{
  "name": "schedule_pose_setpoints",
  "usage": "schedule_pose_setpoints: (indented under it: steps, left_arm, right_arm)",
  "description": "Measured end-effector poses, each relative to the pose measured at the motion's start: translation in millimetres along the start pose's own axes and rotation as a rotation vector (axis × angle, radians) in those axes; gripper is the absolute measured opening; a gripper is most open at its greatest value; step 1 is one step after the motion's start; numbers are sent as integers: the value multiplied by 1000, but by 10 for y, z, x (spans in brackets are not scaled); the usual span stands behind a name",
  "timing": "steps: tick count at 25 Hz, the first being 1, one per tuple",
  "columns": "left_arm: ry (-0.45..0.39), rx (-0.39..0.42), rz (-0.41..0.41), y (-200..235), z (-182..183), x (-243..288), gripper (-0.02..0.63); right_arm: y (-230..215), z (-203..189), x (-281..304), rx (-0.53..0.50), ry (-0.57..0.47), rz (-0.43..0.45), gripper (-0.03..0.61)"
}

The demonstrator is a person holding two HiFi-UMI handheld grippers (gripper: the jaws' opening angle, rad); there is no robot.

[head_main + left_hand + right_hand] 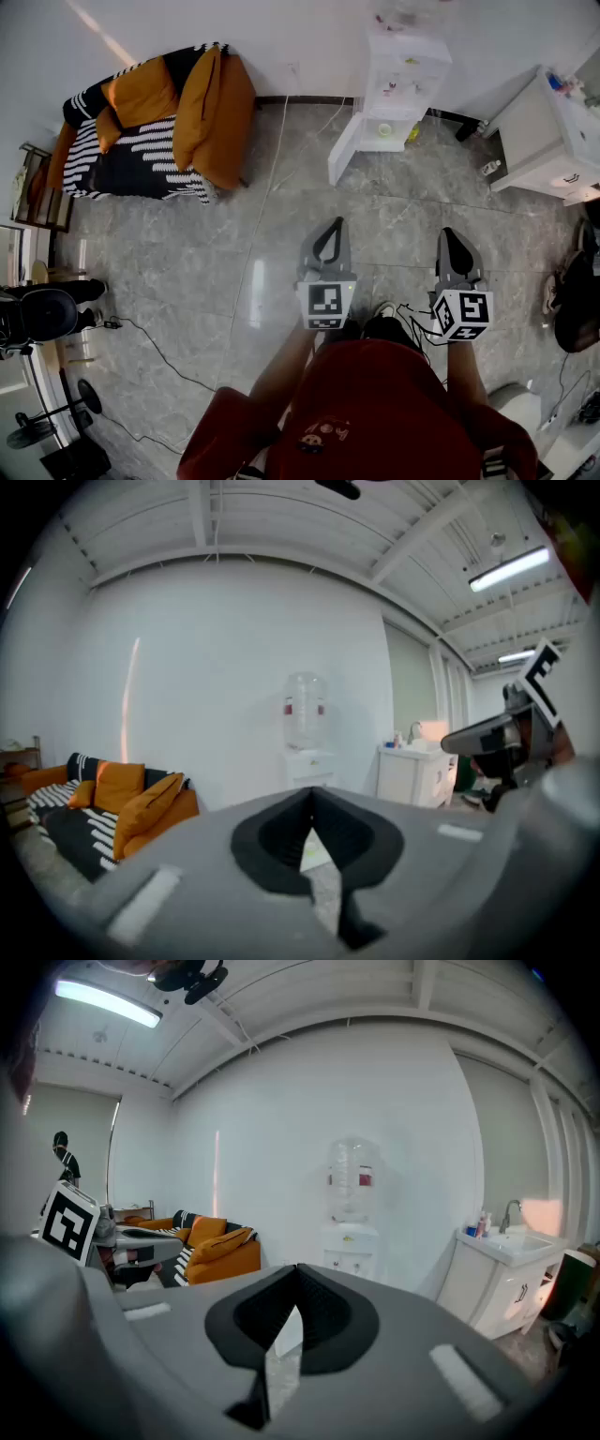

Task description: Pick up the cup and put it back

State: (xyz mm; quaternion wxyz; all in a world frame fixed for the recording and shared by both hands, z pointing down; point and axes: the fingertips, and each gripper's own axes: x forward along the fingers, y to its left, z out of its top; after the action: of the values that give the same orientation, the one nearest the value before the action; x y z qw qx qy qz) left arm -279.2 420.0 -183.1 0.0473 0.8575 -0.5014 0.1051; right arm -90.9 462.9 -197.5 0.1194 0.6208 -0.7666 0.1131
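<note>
Head view, nearest first: the person stands with both tools held out ahead, well short of the water dispenser (398, 84). The left gripper (334, 223) and the right gripper (452, 232) sit side by side over bare floor (234, 281), pointing toward the dispenser and slightly down.

In the left gripper view its fingers (281, 832) are pressed together at the tips with nothing between them. The right gripper view shows the same: fingers (323, 1321) closed and empty.

A small pale round thing, probably the cup (384, 129), sits in the dispenser's tap recess. It is too small to tell whether it stands upright. It lies straight ahead of both grippers and well apart from them, roughly between their two lines.

The left gripper view has the dispenser standing directly above its closed tips, while in the right gripper view it sits a little off to one side. So the left gripper looks the better lined up, though neither is clearly closer. Either one would have to travel forward and spread its fingers before reaching into the recess.
</note>
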Motion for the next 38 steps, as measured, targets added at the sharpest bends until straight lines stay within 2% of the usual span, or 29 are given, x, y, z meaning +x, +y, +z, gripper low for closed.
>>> schedule_pose_setpoints:
  steps: [5,11,18,22,27,32,38]
  left_arm:
    - [-21,-22,17,-113,15,-163,0]
    - [-40,29,-19,-394,82,-442,0]
    - [-61,28,-9,-508,110,-593,0]
    - [-67,37,-10,-524,127,-637,0]
    - [-66,49,-21,-531,103,-697,2]
    - [-53,53,-21,-509,50,-654,0]
    - [-43,55,-18,-504,3,-523,0]
  right_arm:
    - [20,3,-190,2,-33,-18,2]
    - [-1,-56,-547,15,-62,-33,2]
    - [-19,-60,-803,24,-121,-28,2]
    - [77,-65,-839,3,-148,-5,2]
    - [86,-96,-868,45,-170,-29,2]
    - [16,-134,-806,39,-154,-59,2]
    - [-38,-238,-637,24,-123,-47,2]
